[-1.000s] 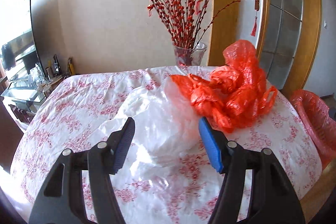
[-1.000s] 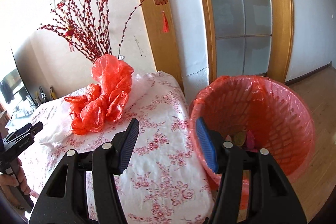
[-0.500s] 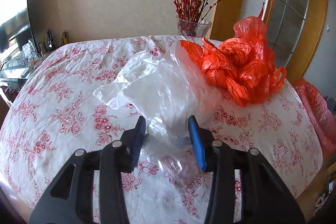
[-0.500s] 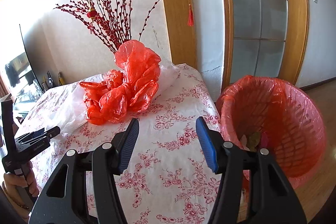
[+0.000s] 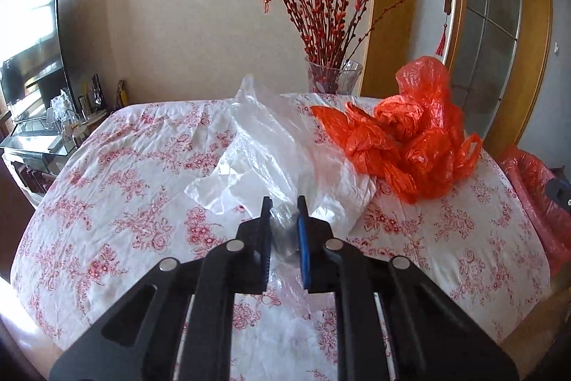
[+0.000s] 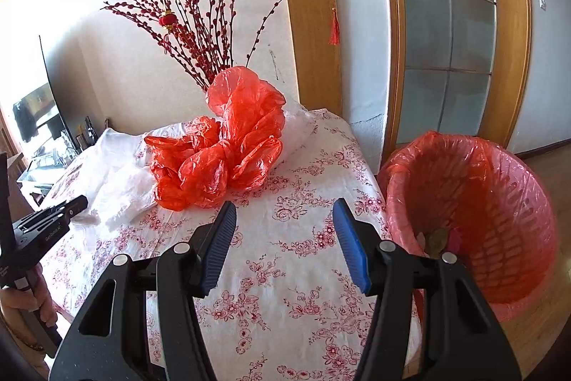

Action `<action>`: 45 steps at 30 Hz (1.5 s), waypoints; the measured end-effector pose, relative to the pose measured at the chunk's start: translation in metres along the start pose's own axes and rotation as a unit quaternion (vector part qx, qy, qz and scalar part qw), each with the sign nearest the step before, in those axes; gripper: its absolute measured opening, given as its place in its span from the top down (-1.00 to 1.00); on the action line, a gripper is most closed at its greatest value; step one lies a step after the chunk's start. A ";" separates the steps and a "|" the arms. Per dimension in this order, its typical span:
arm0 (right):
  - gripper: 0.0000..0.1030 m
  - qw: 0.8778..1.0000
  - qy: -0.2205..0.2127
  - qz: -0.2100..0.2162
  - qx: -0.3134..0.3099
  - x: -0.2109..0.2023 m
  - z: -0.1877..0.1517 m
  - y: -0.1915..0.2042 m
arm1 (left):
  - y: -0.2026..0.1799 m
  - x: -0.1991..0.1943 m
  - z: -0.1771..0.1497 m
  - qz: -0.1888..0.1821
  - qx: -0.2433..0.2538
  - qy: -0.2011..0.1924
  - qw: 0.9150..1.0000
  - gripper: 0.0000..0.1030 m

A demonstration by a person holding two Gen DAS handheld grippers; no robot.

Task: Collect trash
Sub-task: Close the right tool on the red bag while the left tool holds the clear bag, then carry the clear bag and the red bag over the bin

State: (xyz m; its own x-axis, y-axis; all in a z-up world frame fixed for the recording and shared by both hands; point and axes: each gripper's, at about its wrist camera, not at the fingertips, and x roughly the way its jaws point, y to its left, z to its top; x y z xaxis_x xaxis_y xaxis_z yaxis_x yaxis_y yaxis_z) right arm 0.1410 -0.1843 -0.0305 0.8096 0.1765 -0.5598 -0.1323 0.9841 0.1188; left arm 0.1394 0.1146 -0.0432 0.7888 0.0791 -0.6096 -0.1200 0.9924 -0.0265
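The step in hand is the pick-up of the first piece of trash. The left gripper (image 5: 282,202) has just been closing its jaws, and they now stand almost together with a gathered fold of the thin, crumpled clear-white plastic bag (image 5: 271,145) pinched between the pads. The rest of this bag lies spread on the table with the white cloth printed in red flowers (image 5: 117,188), touching the bunch of crumpled orange-red plastic bags (image 5: 403,141) beside it. The right gripper (image 6: 285,231) hangs over the near part of the cloth with its jaws about half apart and nothing between them. The round basket bin lined with a red plastic bag (image 6: 474,202) stands on the floor just beside the right edge of the table, with a few scraps already in its bottom.

The next move probably calls for a lift of the clear bag and a carry across to the bin. The film is light and slippery, so the hold may slip, and the bag may drag the orange bunch along.
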 end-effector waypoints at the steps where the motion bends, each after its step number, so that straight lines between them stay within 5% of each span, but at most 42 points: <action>1: -0.11 1.000 0.000 0.002 -0.001 0.001 0.001 0.002 | 0.003 -0.004 0.004 0.002 -0.003 -0.007 1.000 0.74; 14: 0.09 0.999 0.017 0.039 0.002 0.049 0.023 0.040 | 0.026 -0.016 0.039 0.018 -0.016 -0.053 0.998 0.73; 27: 0.18 0.997 0.066 0.018 0.020 0.134 0.039 0.074 | 0.044 -0.007 0.045 0.021 -0.020 -0.056 0.998 0.73; 30: 0.60 0.997 0.081 0.009 0.008 0.145 0.034 0.074 | 0.046 -0.007 0.045 0.021 -0.021 -0.056 0.998 0.73; 33: 0.85 0.997 0.073 0.009 0.004 0.140 0.034 0.071 | 0.046 -0.007 0.045 0.018 -0.022 -0.055 0.998 0.73; 45: 0.89 1.000 0.015 0.002 -0.023 0.082 0.039 0.050 | 0.030 -0.013 0.045 0.000 -0.013 -0.058 0.998 0.73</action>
State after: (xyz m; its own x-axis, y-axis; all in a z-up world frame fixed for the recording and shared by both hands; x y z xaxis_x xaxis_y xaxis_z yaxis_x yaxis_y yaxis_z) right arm 0.2232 -0.1217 -0.0392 0.7919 0.1800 -0.5836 -0.1618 0.9833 0.0837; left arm 0.1526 0.1477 -0.0004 0.8536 0.0901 -0.5131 -0.1337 0.9898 -0.0487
